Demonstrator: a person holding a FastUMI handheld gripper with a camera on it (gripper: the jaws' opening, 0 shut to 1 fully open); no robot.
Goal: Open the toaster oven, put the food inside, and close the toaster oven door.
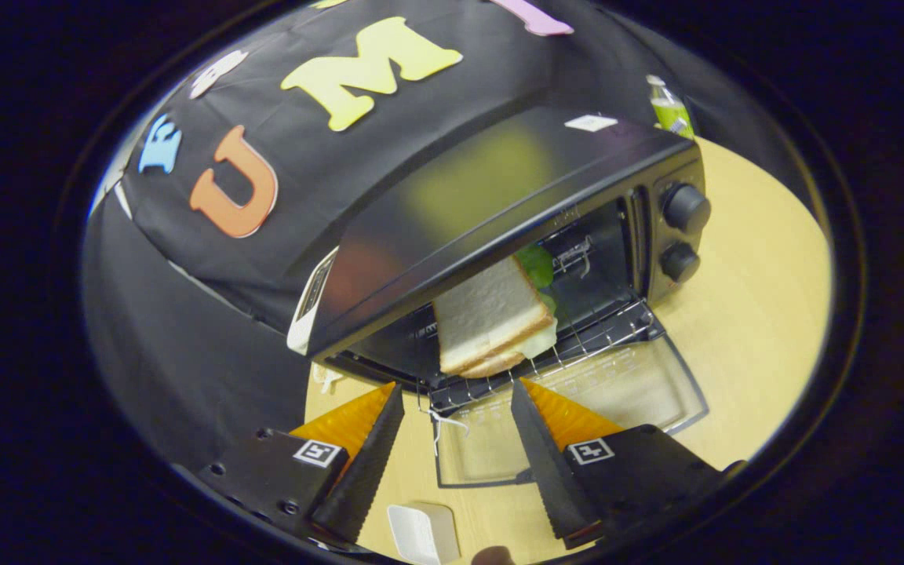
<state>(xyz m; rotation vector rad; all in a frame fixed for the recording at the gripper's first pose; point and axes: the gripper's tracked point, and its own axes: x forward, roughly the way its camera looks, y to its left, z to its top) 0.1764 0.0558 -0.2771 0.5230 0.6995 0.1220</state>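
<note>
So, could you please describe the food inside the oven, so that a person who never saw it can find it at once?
Find the black toaster oven on the wooden table; its glass door lies open just ahead of the open gripper. The sandwich rests on the wire rack inside. It is the one pale thing there: white bread with green lettuce at its edge.

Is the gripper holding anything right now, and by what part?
Nothing. The gripper is open, fingers apart; the sandwich lies on the toaster oven rack, beyond them.

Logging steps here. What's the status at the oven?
Tool open, holding nothing. Sandwich on rack inside toaster oven, just beyond fingertips. Door down, not yet closed. Nothing blocking it.
</note>
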